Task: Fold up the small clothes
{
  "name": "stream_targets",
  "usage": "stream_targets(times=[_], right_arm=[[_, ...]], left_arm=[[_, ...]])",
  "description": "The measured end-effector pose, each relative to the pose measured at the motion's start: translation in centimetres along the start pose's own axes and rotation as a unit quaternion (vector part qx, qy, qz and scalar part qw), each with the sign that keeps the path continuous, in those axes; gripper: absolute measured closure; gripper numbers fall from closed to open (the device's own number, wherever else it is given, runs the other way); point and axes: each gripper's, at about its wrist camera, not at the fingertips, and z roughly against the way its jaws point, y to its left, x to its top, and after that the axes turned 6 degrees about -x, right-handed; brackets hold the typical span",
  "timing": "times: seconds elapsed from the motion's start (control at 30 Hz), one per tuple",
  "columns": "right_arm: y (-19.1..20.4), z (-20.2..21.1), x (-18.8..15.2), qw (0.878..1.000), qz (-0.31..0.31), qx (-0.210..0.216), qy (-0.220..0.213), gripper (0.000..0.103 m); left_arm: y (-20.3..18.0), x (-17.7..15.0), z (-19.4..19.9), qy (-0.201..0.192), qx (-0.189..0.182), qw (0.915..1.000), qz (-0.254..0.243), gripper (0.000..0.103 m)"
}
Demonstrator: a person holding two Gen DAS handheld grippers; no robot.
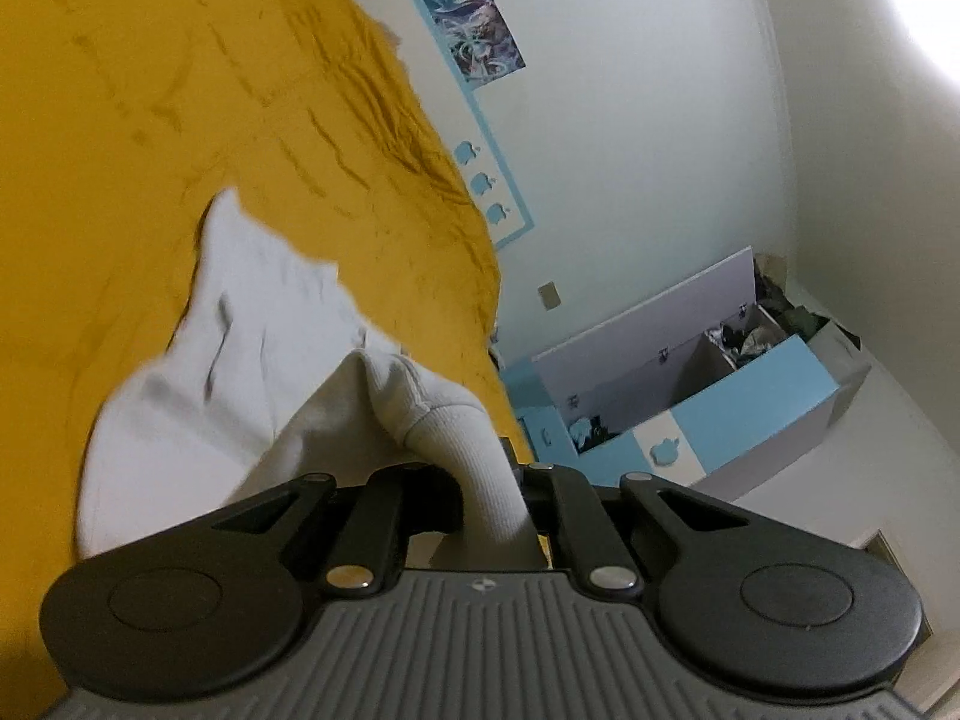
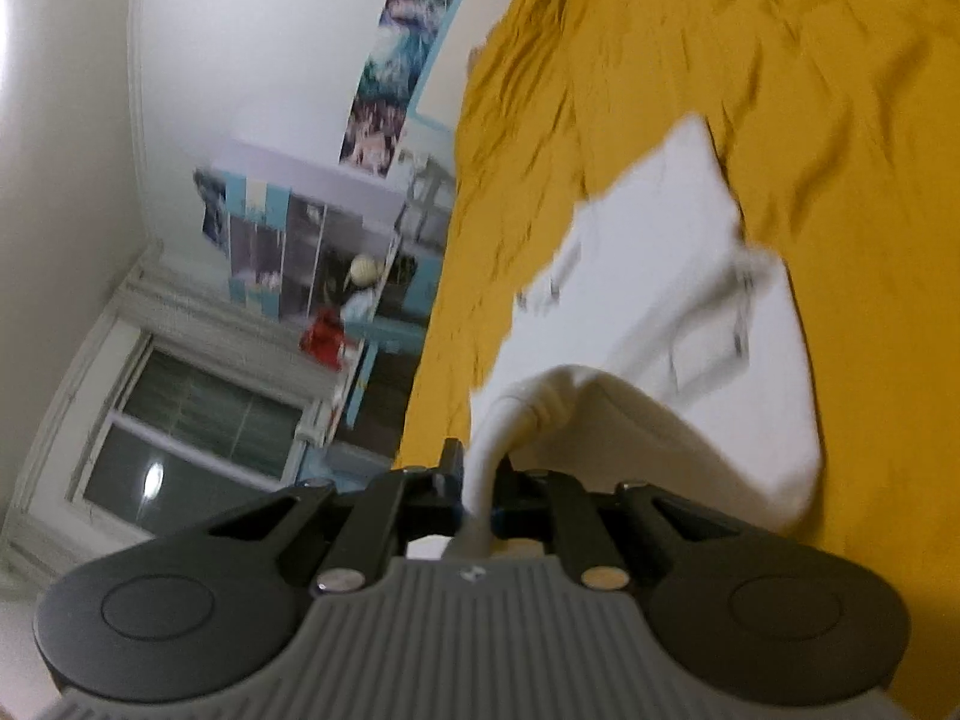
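While the left wrist view looks along the left tool (image 1: 498, 498), that tool is pinching a ribbed edge of the white garment (image 1: 240, 336), the cloth bunched between its two fingers. From the pinch the garment runs forward and to the left, its far part resting on the yellow bedspread (image 1: 180, 90), so its long axis lies away from the tool, not across it. A blue and white toy chest (image 1: 720, 384) stands against the wall well apart to the right.

Seen from the right wrist view, the right tool (image 2: 480, 504) is likewise pressed onto a thick rolled edge of the same garment (image 2: 690, 276), which stretches forward and to the right over the bedspread (image 2: 780, 60). This picture is blurred, so finer creases cannot be read. A window (image 2: 198, 420) and shelves (image 2: 312, 252) lie off to the left.

Judging by both views, each tool holds one near corner and neither is nearer the far edge; the fold probably depends on carrying both corners forward together along that long axis.
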Motion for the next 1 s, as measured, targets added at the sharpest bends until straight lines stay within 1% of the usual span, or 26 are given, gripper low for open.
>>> stream_targets(times=[0.07, 0.17, 0.23, 0.3, 0.43, 0.5, 0.57, 0.63, 0.67, 0.7, 0.73, 0.77, 0.8, 0.83, 0.87, 0.9, 0.93, 0.97, 1.0], right_arm=[[0.0, -1.8, 2.4, 1.0, -0.005, -0.009, -0.015, 0.1], [-0.4, -4.9, 5.6, 0.999, -0.013, -0.016, -0.029, 0.1], [-0.7, -7.1, 7.6, 0.999, -0.013, -0.033, -0.036, 0.1], [-1.3, -9.4, 9.3, 0.998, -0.017, -0.052, -0.042, 0.1], [-2.6, -13.9, 12.5, 0.995, -0.037, -0.072, -0.06, 0.1], [-3.3, -15.9, 13.7, 0.993, -0.043, -0.085, -0.065, 0.1], [-3.9, -17.6, 14.7, 0.991, -0.045, -0.106, -0.067, 0.1], [-4.4, -19.3, 15.5, 0.988, -0.054, -0.13, -0.066, 0.1], [-4.8, -20.0, 15.9, 0.986, -0.064, -0.14, -0.065, 0.095], [-5.2, -20.6, 16.2, 0.982, -0.078, -0.158, -0.068, 0.092], [-5.6, -21.1, 16.4, 0.977, -0.093, -0.178, -0.074, 0.078], [-5.7, -21.0, 16.5, 0.972, -0.103, -0.191, -0.089, 0.066], [-5.4, -20.6, 16.4, 0.967, -0.1, -0.205, -0.115, 0.066], [-4.8, -19.8, 16.3, 0.96, -0.088, -0.223, -0.147, 0.064], [-4.2, -19.1, 16.1, 0.954, -0.072, -0.237, -0.171, 0.06], [-3.6, -18.5, 16.1, 0.952, -0.052, -0.243, -0.181, 0.059], [-3.1, -18.0, 16.0, 0.953, -0.033, -0.245, -0.177, 0.059], [-2.6, -17.6, 15.7, 0.955, -0.021, -0.245, -0.169, 0.059], [-2.4, -17.0, 15.2, 0.957, -0.018, -0.241, -0.162, 0.057]], left_arm=[[0.7, 1.9, -1.7, -0.002, 0.005, 1.0, 0.002, 0.094], [1.7, 4.2, -4.6, 0.0, 0.015, 0.9998, -0.014, 0.094], [2.6, 5.4, -6.6, 0.007, 0.021, 0.9995, -0.021, 0.094], [3.6, 6.6, -8.5, 0.017, 0.035, 0.9988, -0.028, 0.094], [6.1, 8.7, -11.5, 0.014, 0.047, 0.9987, -0.013, 0.094], [7.4, 9.5, -12.7, 0.017, 0.064, 0.9978, -0.007, 0.094], [8.4, 10.3, -14.2, 0.031, 0.09, 0.9954, -0.011, 0.094], [9.4, 11.0, -15.7, 0.044, 0.118, 0.9921, -0.006, 0.092], [9.9, 11.5, -16.5, 0.053, 0.14, 0.9886, 0.009, 0.09], [10.3, 11.9, -17.1, 0.06, 0.161, 0.9848, 0.021, 0.089], [10.5, 12.4, -17.5, 0.072, 0.178, 0.981, 0.022, 0.089], [10.5, 12.8, -17.9, 0.085, 0.193, 0.9774, 0.02, 0.086], [10.2, 13.3, -18.2, 0.099, 0.207, 0.9732, 0.015, 0.086], [9.6, 13.6, -18.3, 0.109, 0.211, 0.9713, 0.006, 0.086], [9.0, 13.9, -18.3, 0.116, 0.212, 0.9704, 0.001, 0.079], [8.2, 14.1, -18.2, 0.124, 0.217, 0.9684, -0.001, 0.076], [7.5, 14.3, -18.2, 0.134, 0.221, 0.966, -0.003, 0.075], [6.7, 14.4, -18.0, 0.146, 0.224, 0.9636, -0.009, 0.07], [5.9, 14.5, -17.7, 0.155, 0.229, 0.9608, -0.019, 0.069]])
